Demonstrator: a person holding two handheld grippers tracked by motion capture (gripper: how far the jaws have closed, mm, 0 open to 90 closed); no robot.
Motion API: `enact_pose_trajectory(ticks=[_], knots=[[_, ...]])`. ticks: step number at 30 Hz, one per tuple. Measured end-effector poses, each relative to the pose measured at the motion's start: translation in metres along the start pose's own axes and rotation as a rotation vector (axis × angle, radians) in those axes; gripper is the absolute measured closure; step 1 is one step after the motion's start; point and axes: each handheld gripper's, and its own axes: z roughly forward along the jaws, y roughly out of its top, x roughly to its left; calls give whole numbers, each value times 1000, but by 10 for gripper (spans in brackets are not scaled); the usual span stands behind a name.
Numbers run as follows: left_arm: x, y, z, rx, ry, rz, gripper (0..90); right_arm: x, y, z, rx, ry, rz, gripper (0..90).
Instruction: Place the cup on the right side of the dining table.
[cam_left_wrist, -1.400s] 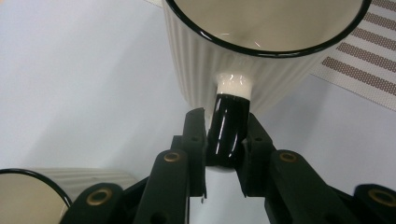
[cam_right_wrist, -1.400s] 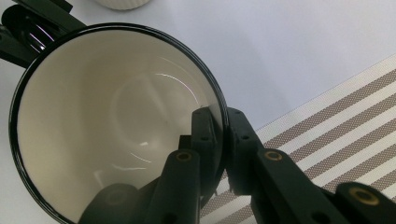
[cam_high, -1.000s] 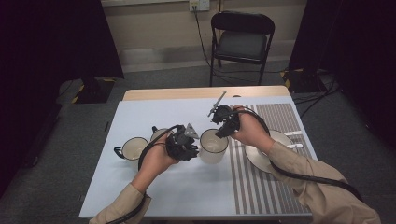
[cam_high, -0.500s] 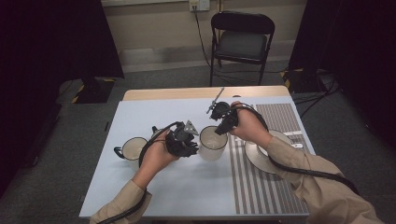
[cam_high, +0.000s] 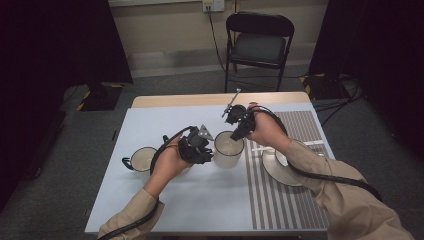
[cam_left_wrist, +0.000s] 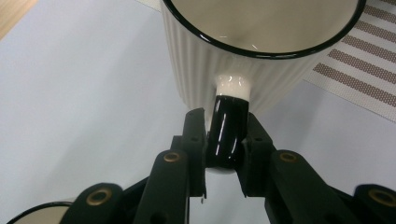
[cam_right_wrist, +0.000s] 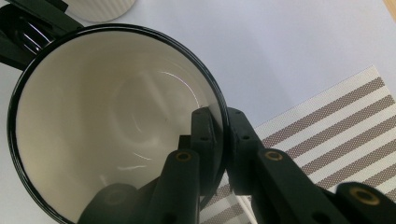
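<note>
A cream ribbed mug (cam_high: 229, 149) with a black rim and a black handle stands mid-table on the pale blue cloth. My left gripper (cam_high: 206, 150) comes in from the left. The left gripper view has its jaws (cam_left_wrist: 225, 140) shut on the mug's black handle (cam_left_wrist: 227, 126). My right gripper (cam_high: 239, 134) reaches down from the far right side. Its jaws (cam_right_wrist: 219, 135) are shut on the mug's wall (cam_right_wrist: 107, 116) at the rim, one inside and one outside. The mug looks empty.
A second mug (cam_high: 142, 159) of the same kind sits at the left of the table. A white saucer (cam_high: 280, 170) lies on the striped placemat (cam_high: 280, 205) at the right, under my right forearm. A black folding chair (cam_high: 260, 45) stands beyond the table.
</note>
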Motion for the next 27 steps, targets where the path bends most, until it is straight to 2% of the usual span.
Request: enact_pose_trajectory(ticks=[27], knots=[[16, 11, 5, -16, 4, -15, 759, -22, 9, 0, 6, 10, -4, 833]])
